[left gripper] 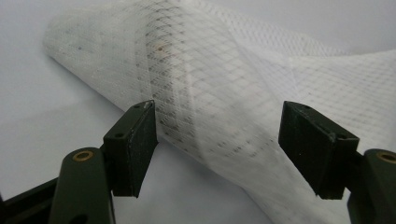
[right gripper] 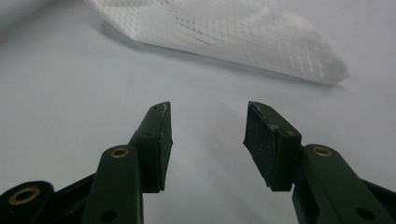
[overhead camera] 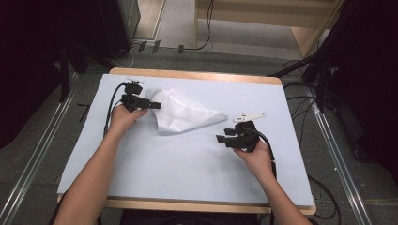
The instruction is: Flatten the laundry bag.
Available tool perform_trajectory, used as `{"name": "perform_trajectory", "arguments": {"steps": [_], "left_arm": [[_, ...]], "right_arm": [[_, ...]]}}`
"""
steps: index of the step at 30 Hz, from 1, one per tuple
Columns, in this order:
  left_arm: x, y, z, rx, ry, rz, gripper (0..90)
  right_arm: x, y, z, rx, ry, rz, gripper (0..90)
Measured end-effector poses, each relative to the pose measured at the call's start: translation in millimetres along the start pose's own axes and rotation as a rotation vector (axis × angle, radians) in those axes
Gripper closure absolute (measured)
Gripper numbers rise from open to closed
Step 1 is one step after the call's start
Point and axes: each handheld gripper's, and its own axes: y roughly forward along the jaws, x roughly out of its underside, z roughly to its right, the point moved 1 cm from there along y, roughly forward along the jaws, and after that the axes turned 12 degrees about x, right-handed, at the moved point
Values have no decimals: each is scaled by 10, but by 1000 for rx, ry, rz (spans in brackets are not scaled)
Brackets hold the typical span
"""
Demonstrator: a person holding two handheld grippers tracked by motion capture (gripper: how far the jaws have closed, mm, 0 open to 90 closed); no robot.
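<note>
At the left of the high view, the left gripper is held low over the white table cover, with its tips at the upper left end of a folded white mesh cloth. In the left gripper view its jaws are seen spread wide, and the cloth lies between and beyond them; the pads are not pressed on it, so nothing is held. The cloth is laid in the upper middle of the cover, folded to a point that is directed towards the right. Just beyond that point, the right gripper is held close above the cover. In the right gripper view its jaws are seen partly open and empty, with bare cover between them and the pointed corner of the cloth lying farther off.
</note>
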Motion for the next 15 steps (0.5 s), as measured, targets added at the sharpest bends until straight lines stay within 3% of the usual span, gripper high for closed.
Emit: {"name": "perform_trajectory", "arguments": {"steps": [2,5,8,11,15], "left_arm": [[14,59,-41,-20,-6,1,287],[42,140,-108,2,-50,18,298],[45,161,-116,6,-40,47,355],[73,174,-97,-42,11,42,568],[80,173,-92,-28,-9,29,707]], "right_arm": [[33,0,29,6,9,-7,521],[81,-10,62,23,26,-19,520],[119,-26,92,31,31,-20,520],[146,-31,128,42,49,-28,519],[151,-31,146,44,49,-21,518]]}}
